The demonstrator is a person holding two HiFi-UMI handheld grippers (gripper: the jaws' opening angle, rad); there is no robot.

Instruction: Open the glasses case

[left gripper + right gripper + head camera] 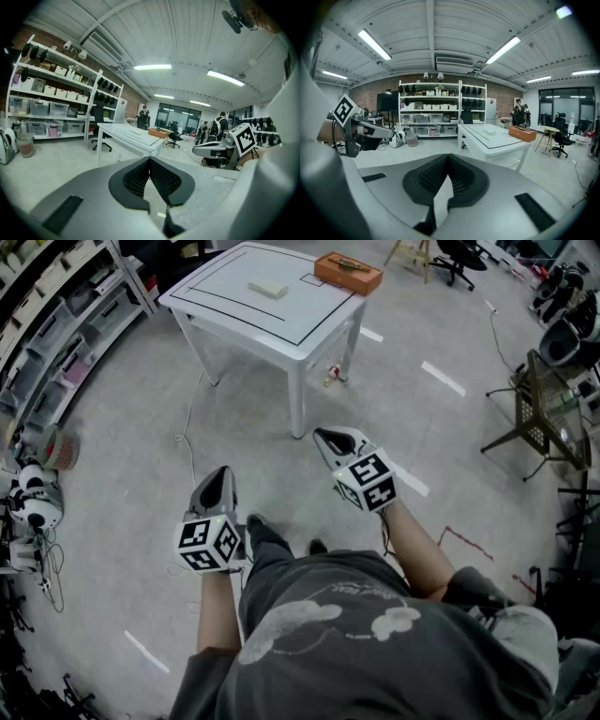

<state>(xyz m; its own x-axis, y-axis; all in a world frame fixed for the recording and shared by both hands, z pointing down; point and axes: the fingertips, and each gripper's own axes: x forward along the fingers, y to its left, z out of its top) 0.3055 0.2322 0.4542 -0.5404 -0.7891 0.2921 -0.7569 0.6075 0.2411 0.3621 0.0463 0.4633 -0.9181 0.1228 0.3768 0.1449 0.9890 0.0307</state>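
1. I am judging this to be the approach step. I am standing on the floor, well apart from the white surface (pixel 234 313), and nothing on it is being touched yet.
2. I am holding the left tongs (pixel 223 472) and the right tongs (pixel 325 435) out in front of me, both tilting a little downward. Each pair is pressed together at the tips, with nothing between them.
3. I am taking the pale oblong thing near the middle of the surface for the glasses case (pixel 268 289), though it is showing too small for me to be sure. It is looking closed.
4. For the next move, I am expecting to walk up to the surface and spread both pairs. One pair would then be steadying the case while the other is lifting its lid.
5. I am counting two tongs, one surface and one glasses case. There is also one orange box (pixel 348 273) at the far corner, carrying some small thing on top.
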